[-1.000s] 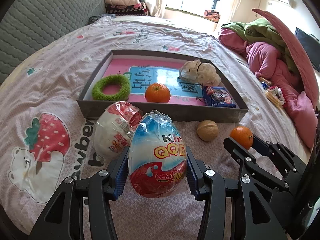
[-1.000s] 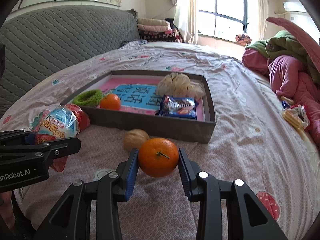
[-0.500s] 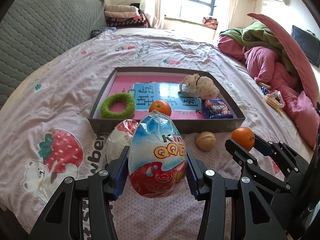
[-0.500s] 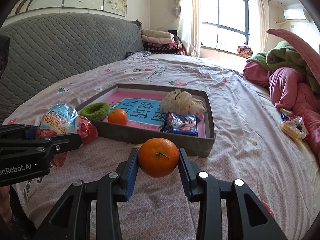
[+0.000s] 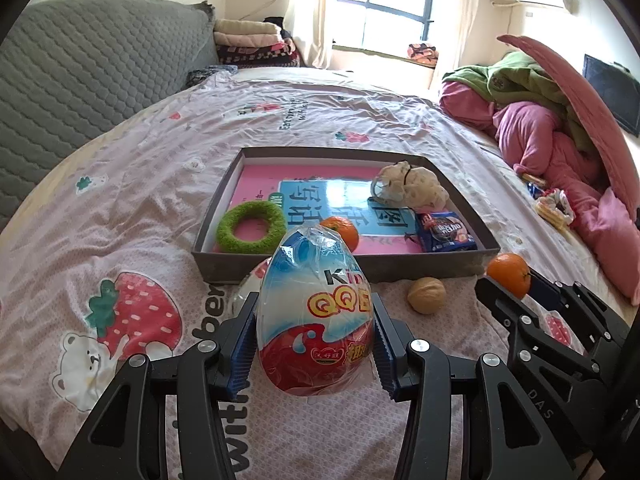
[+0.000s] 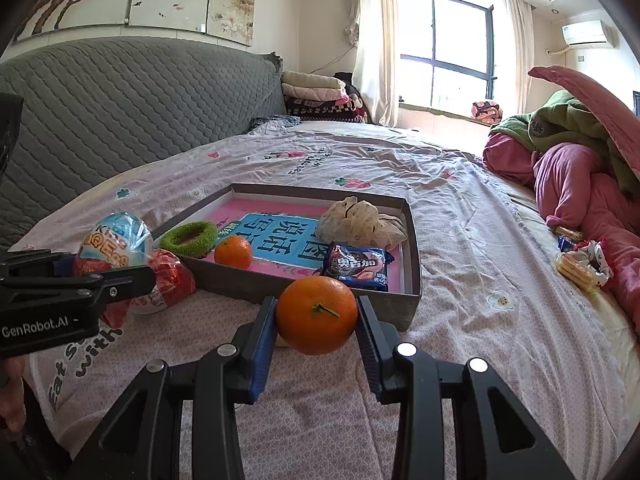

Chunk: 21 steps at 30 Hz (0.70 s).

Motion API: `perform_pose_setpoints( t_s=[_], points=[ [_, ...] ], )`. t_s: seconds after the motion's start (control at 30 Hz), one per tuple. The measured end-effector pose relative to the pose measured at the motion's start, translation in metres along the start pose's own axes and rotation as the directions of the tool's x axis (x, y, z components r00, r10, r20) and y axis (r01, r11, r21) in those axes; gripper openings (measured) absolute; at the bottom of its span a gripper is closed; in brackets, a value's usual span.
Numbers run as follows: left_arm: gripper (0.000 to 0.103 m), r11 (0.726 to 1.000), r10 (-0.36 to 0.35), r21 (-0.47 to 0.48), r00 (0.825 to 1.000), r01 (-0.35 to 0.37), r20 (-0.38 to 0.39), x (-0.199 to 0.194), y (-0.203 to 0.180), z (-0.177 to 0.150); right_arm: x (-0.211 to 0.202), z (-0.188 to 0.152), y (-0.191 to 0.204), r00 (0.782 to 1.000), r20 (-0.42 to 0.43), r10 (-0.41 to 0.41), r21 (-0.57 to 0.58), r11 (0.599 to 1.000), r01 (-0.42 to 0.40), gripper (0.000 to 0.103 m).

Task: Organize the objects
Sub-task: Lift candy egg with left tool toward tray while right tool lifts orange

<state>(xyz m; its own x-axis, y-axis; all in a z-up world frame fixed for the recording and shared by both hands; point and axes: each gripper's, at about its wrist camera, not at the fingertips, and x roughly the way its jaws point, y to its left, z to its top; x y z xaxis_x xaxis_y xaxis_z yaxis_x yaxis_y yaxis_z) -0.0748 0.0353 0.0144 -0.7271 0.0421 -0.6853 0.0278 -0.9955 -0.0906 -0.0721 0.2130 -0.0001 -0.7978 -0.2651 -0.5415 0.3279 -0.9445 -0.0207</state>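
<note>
Left gripper (image 5: 314, 344): closed about halfway on a large plastic-wrapped toy egg, blue-white above and red below (image 5: 316, 312); blue pads pressed to both its sides; held upright, clear of the bedsheet.
Right gripper (image 6: 316, 330): narrower, clamped on a round orange tangerine with a short green stem (image 6: 317, 314); held above the sheet, just before the tray's near wall.
Tray: shallow grey cardboard tray (image 5: 400, 268) on the pink printed bedsheet (image 5: 100, 240), pink and blue book lining its floor.
Inside tray: fuzzy green ring (image 5: 251, 226) at near left; second tangerine (image 5: 340, 232) at near middle; blue biscuit packet (image 5: 444, 236) at near right; beige crumpled cloth bundle (image 5: 408, 192) behind the packet.
Outside tray: tan walnut (image 5: 426, 300) on the sheet near the front wall; second wrapped egg, white and red (image 6: 168, 280), against the tray's left front corner.
</note>
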Motion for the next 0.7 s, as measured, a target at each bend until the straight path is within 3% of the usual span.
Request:
perform_pose_setpoints(
  t_s=[0.7],
  points=[
    [0.052,0.999,0.015,-0.035,0.998,-0.013,0.059,0.010,0.028,0.007,-0.003,0.006,-0.001,0.997,0.064,0.042,0.018,0.999,-0.043,0.039]
  ],
)
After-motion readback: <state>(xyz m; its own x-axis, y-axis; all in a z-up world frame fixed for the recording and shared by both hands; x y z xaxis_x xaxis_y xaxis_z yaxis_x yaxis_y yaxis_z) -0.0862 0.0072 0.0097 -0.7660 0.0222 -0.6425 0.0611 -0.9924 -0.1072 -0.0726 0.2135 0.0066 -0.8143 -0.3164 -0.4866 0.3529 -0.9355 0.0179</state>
